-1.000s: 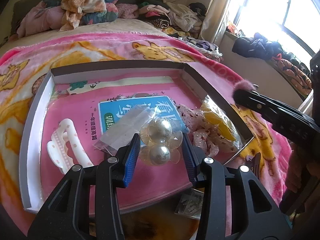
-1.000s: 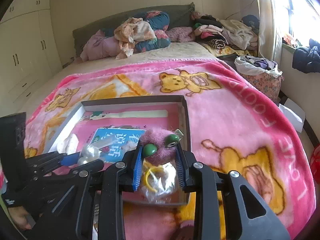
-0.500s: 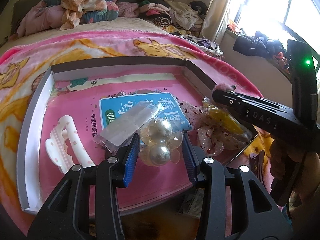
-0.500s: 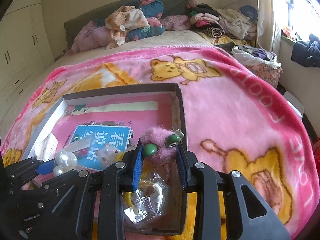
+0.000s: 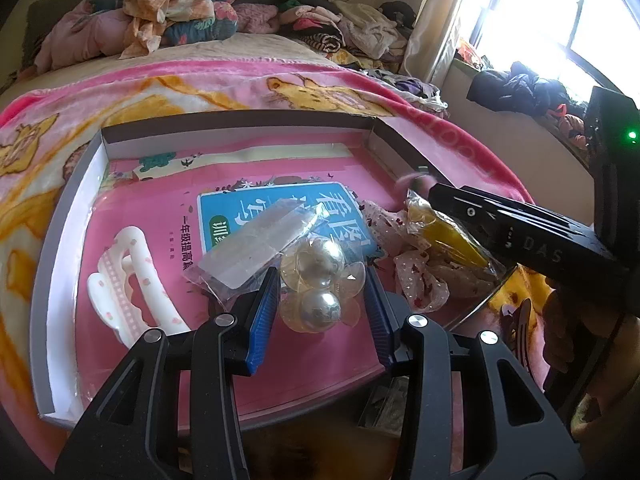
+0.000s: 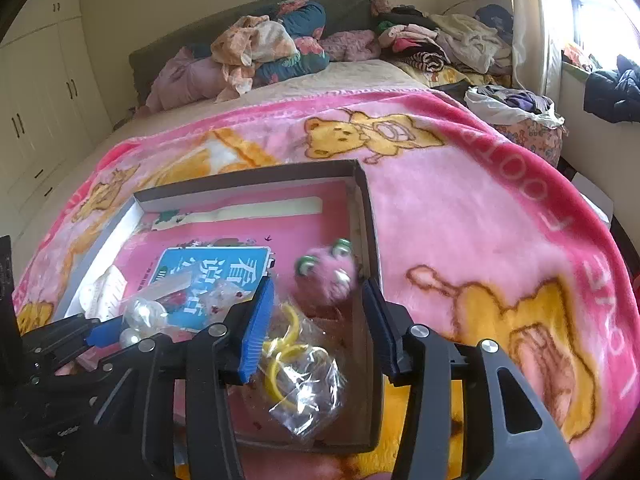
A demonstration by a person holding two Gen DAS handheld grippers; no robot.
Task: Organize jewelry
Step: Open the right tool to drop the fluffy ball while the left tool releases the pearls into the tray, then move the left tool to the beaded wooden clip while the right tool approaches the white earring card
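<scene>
A pearl hair ornament (image 5: pixel 320 280) is clamped between the narrowly parted jaws of the left gripper (image 5: pixel 322 300), over the pink floor of a shallow box (image 5: pixel 72 216) set on a blanket-covered bed (image 6: pixel 460 216). The jaws of the right gripper (image 6: pixel 318 320) are opening; a blurred pink fuzzy clip (image 6: pixel 326 274) is seen between them, untouched, by the box's right wall.

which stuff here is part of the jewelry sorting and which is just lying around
Part of the job:
- box
- pearl clip between the left gripper fingers
- pink fuzzy clip, just clear of the opening right gripper
- white claw clip
- bagged yellow rings

Just lying about:
- pink blanket
- clothes pile
- wardrobe
</scene>
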